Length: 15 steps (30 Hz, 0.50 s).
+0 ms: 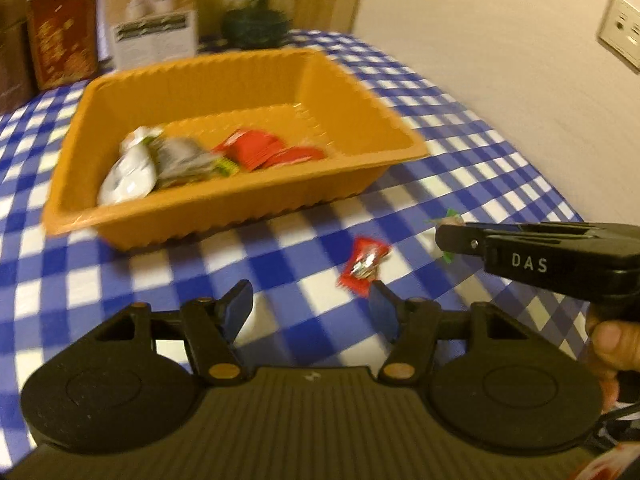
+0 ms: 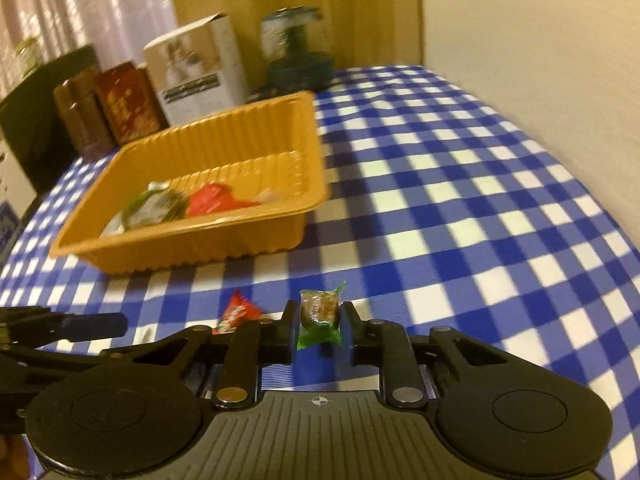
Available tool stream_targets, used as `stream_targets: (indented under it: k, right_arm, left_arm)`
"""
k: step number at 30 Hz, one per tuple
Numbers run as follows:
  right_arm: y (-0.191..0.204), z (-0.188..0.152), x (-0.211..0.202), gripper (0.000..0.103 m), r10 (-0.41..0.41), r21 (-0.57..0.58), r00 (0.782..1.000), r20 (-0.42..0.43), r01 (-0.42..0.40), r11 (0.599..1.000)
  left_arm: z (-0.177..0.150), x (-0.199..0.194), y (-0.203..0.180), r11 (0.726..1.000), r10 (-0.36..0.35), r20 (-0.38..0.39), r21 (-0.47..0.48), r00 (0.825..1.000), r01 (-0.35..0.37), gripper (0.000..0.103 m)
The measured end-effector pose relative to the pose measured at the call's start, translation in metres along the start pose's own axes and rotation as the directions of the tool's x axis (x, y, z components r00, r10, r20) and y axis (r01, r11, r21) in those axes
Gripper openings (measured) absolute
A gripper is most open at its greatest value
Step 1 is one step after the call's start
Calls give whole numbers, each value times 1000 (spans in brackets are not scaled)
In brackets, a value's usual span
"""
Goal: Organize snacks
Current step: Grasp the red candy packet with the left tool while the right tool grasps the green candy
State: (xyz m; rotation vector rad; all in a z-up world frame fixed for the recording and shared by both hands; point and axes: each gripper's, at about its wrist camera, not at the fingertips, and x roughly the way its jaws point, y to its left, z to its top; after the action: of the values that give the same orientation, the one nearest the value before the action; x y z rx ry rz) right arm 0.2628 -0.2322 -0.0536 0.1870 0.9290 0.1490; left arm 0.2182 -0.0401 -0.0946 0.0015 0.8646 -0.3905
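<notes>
The right claw (image 2: 319,326) is being clenched on a green-wrapped candy (image 2: 319,312), which is being squeezed between the two blue pads just above the tablecloth (image 2: 460,216). The left claw (image 1: 311,312) is being held wide apart with nothing in it, hovering low, and a red-wrapped candy (image 1: 363,266) is lying on the cloth just past its right fingertip.

Further out, an orange tray (image 1: 224,216) is sitting on the blue and white checked cloth, with a white packet (image 1: 128,174), a greenish one and a couple of red packets (image 1: 260,148) piled toward its left side. Behind the tray, a white box (image 2: 200,76), a red tin (image 2: 128,102), a brown tin (image 2: 82,114) and a dark green glass thing, too blurry to make out, are lined up along the back edge. A cream wall with an outlet plate (image 1: 622,32) is running along the right.
</notes>
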Motion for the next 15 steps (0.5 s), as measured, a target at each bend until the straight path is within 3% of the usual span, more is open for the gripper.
stream_targets:
  k: [6, 15]
  right_arm:
    - [-18, 0, -8, 22, -8, 50, 1000, -4, 8, 999]
    - [-21, -5, -9, 22, 2, 69, 1000, -15, -1, 998]
  left_arm:
    - [6, 19, -26, 993, 0, 25, 120, 1000, -3, 47]
    - [9, 34, -34, 990, 0, 24, 139, 1000, -3, 33]
